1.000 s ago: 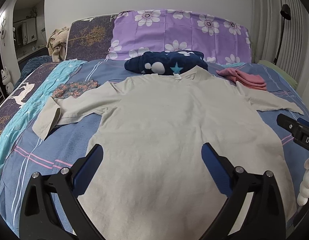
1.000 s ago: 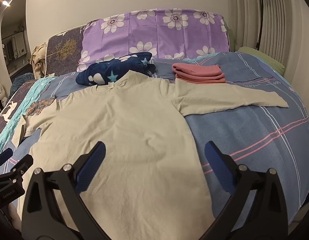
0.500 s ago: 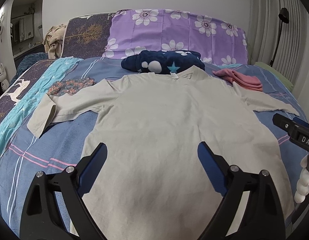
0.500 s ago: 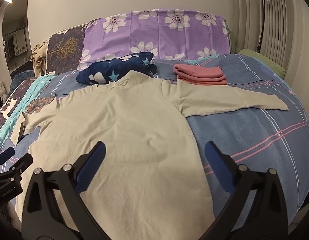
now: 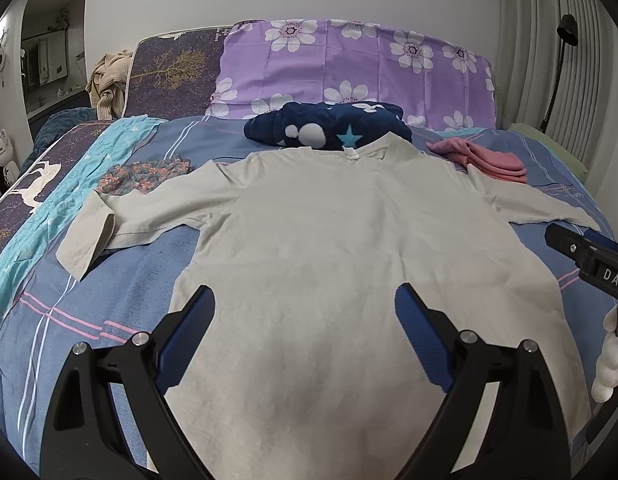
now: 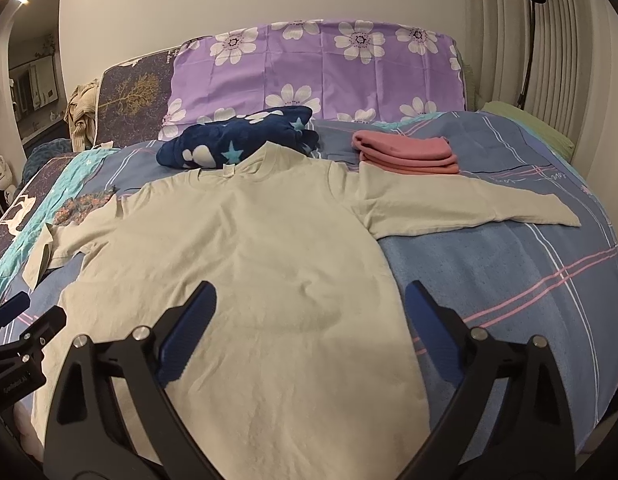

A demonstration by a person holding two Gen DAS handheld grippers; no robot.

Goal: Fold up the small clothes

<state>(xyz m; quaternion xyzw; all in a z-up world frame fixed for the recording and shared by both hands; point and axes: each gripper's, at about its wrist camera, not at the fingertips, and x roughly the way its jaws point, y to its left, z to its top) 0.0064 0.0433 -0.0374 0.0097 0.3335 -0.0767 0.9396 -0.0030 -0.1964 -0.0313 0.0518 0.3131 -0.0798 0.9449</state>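
A beige long-sleeved shirt (image 5: pixel 329 248) lies flat on the blue bed cover, collar away from me, sleeves spread to both sides; it also shows in the right wrist view (image 6: pixel 245 256). Its left cuff (image 5: pixel 85 236) is turned over. My left gripper (image 5: pixel 305 316) is open and empty above the shirt's lower body. My right gripper (image 6: pixel 311 312) is open and empty above the shirt's lower right part. The right gripper also shows at the right edge of the left wrist view (image 5: pixel 589 256).
A folded pink garment (image 6: pixel 405 154) lies behind the right sleeve. A navy star-patterned garment (image 6: pixel 237 142) lies behind the collar. A floral cloth (image 5: pixel 143 174) lies by the left sleeve. Purple flowered pillows (image 5: pixel 349 68) stand against the wall.
Both grippers have drawn back and risen slightly; the view has shifted a little. The shirt has not moved.
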